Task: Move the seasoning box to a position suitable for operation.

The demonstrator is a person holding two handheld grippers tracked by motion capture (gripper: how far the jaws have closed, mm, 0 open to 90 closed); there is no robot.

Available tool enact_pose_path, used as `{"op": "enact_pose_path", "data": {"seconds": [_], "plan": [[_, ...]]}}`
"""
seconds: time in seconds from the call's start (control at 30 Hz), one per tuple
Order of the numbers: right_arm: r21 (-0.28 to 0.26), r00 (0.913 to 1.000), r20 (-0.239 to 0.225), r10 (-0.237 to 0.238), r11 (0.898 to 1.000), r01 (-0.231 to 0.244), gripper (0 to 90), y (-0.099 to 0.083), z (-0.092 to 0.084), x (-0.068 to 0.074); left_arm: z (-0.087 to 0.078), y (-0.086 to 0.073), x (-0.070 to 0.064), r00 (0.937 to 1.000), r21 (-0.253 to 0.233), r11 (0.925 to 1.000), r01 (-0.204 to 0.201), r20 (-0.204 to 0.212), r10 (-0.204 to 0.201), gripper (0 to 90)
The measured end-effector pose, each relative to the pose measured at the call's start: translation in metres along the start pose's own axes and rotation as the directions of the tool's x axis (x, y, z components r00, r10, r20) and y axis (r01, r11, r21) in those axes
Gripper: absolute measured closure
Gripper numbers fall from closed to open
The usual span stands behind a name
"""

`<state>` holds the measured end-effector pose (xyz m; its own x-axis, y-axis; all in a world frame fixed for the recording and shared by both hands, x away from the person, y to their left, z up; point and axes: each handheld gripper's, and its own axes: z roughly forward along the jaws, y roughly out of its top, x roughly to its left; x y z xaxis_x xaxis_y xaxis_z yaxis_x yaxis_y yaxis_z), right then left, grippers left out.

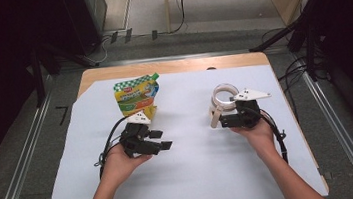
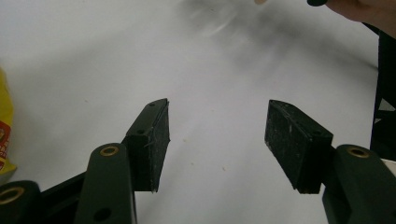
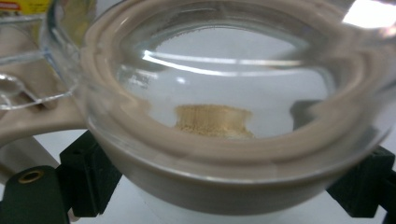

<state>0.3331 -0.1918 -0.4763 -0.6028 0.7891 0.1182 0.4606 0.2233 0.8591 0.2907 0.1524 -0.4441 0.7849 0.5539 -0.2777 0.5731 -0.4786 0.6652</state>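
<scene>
A green and yellow spouted pouch (image 1: 137, 96) lies flat on the white sheet (image 1: 192, 168) at the back left; its yellow edge (image 2: 4, 126) shows in the left gripper view. Just in front of it, my left gripper (image 1: 161, 139) (image 2: 217, 140) rests low over the sheet with its jaws apart and nothing between them. To the right, my right gripper (image 1: 223, 119) (image 3: 224, 186) is shut on a clear round container (image 1: 224, 95) (image 3: 224, 107) with a beige rim and a beige handle. A little tan powder (image 3: 212, 120) lies inside it. The container hides most of the right jaws.
The sheet covers a wooden table (image 1: 171, 67) whose bare strip runs along the back edge. Metal rails (image 1: 21, 167) flank the table on both sides. Dark stands and cables (image 1: 303, 39) sit on the floor behind it.
</scene>
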Motion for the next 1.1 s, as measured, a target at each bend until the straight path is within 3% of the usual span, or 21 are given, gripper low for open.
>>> {"op": "enact_pose_path", "data": {"seconds": [0.37, 0.47, 0.8, 0.97, 1.03, 1.1], "plan": [[0.031, 0.9966, -0.081, -0.015, 0.999, 0.018, 12.3, -0.014, -0.004, 0.035, 0.003, 0.004, 0.003, 1.0, 0.005, 1.0, -0.004, 0.002, 0.004, 40.7], [0.035, 0.9937, -0.105, -0.039, 0.998, 0.043, 12.3, -0.017, -0.002, 0.047, 0.003, 0.004, 0.004, 1.0, 0.002, 1.0, -0.001, 0.001, 0.001, 40.7], [0.073, 0.9741, -0.206, -0.094, 0.991, 0.111, 12.3, -0.027, 0.01, 0.087, -0.002, 0.004, 0.004, 1.0, -0.021, 0.9998, -0.001, 0.002, 0.001, 40.9], [0.091, 0.9654, -0.222, -0.137, 0.983, 0.161, 12.1, -0.035, 0.018, 0.101, -0.002, 0.004, 0.004, 1.0, -0.024, 0.9997, -0.003, 0.005, 0.003, 41.0], [0.068, 0.963, -0.208, -0.171, 0.98, 0.189, 12.0, -0.037, 0.018, 0.104, -0.001, 0.004, 0.003, 1.0, -0.024, 0.9997, -0.007, 0.004, 0.007, 40.9], [0.075, 0.9623, -0.208, -0.175, 0.978, 0.194, 12.0, -0.038, 0.018, 0.105, -0.001, 0.005, 0.003, 0.9999, -0.022, 0.9997, -0.009, 0.006, 0.009, 41.0]]}}
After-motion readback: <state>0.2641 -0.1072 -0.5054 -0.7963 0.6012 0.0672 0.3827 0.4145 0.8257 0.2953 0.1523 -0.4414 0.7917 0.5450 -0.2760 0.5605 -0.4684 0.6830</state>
